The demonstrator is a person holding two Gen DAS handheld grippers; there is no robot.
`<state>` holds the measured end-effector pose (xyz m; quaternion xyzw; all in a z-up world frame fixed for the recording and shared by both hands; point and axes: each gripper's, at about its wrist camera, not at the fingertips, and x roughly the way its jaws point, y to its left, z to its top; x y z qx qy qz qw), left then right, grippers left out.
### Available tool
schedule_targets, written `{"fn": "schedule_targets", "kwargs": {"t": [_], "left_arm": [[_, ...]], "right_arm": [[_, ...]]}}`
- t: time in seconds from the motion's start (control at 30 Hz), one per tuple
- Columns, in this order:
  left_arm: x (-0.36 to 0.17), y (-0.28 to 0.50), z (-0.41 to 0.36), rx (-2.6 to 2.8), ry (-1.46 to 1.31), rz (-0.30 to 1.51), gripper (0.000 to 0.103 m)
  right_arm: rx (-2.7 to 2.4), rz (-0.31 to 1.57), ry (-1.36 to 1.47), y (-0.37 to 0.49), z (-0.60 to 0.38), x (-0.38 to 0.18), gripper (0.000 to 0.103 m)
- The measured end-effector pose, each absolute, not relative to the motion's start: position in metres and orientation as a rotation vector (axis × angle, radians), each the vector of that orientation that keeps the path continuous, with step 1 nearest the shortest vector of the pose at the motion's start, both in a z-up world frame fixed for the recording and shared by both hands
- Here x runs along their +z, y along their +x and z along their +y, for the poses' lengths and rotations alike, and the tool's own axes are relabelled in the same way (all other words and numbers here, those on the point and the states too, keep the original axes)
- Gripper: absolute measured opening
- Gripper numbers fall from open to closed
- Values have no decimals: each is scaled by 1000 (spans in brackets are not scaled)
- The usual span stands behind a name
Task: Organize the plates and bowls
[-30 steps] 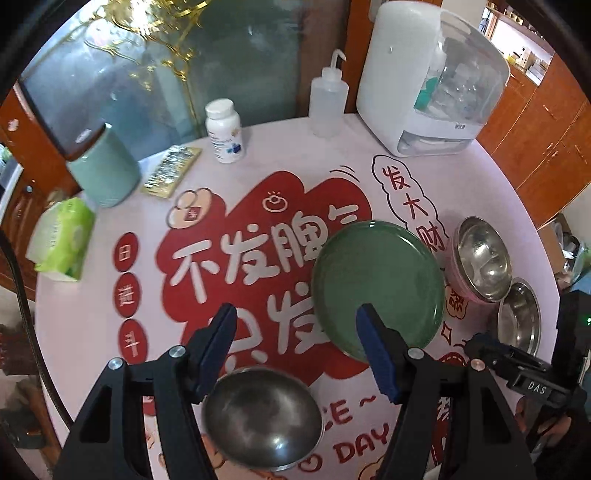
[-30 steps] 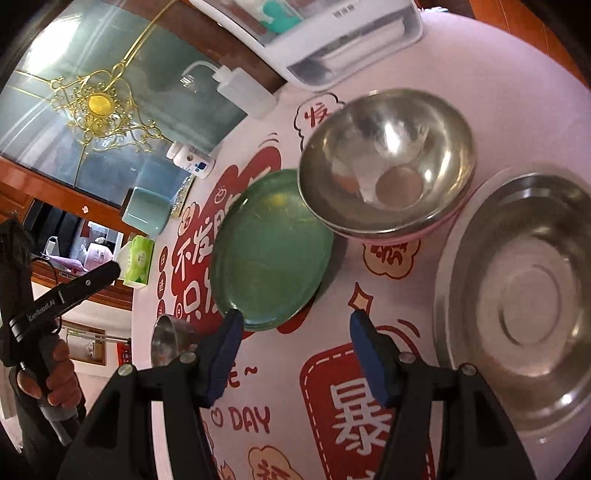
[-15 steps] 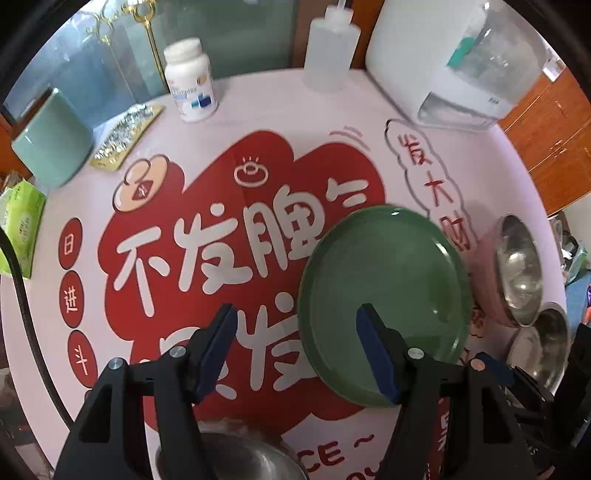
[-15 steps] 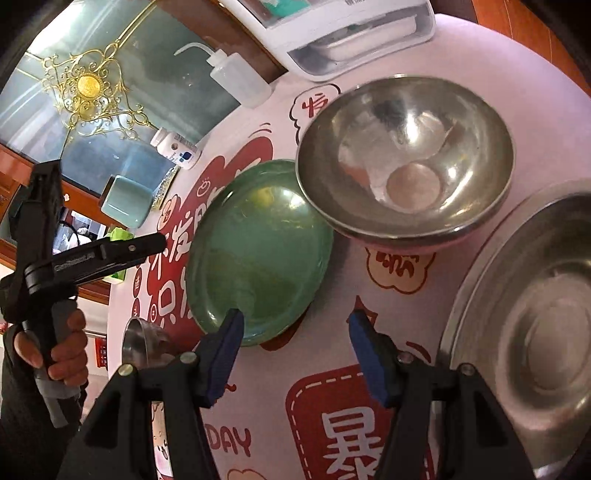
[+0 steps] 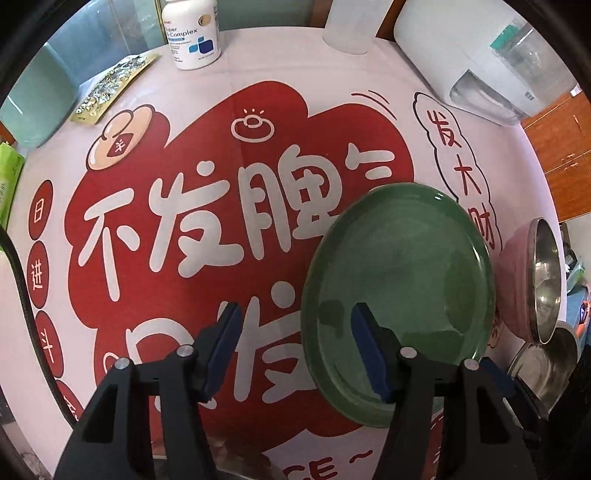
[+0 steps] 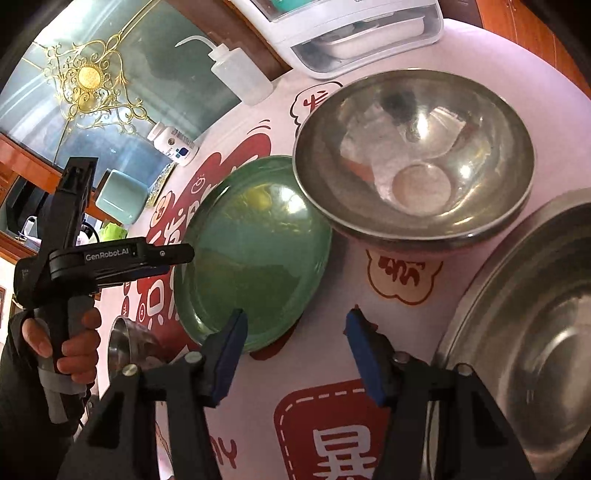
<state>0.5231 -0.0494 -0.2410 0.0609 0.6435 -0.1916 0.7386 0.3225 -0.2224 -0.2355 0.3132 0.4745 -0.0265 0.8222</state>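
Observation:
A green plate lies flat on the round table; it also shows in the right wrist view. My left gripper is open and empty, its right finger over the plate's near left edge. A steel bowl in a pink bowl sits right of the plate, seen edge-on in the left wrist view. A wide steel dish lies at the right. A small steel bowl sits near the left hand. My right gripper is open and empty, just before the plate's near edge.
A white pill bottle, a foil packet, a teal container, a squeeze bottle and a white appliance stand along the far edge. The printed tablecloth covers the table.
My left gripper has moved forward past the small steel bowl toward the green plate. My right gripper has moved closer to the plate and the steel bowl. Both stay open.

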Motion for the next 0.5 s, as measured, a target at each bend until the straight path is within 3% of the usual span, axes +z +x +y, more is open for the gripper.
{"fn": "schedule_targets", "kwargs": {"t": [0.5], "left_arm": [[-246,532,-56,-448,93,1399,35]], "right_arm": [[-58,965,619,325,-226,-239,31]]}}
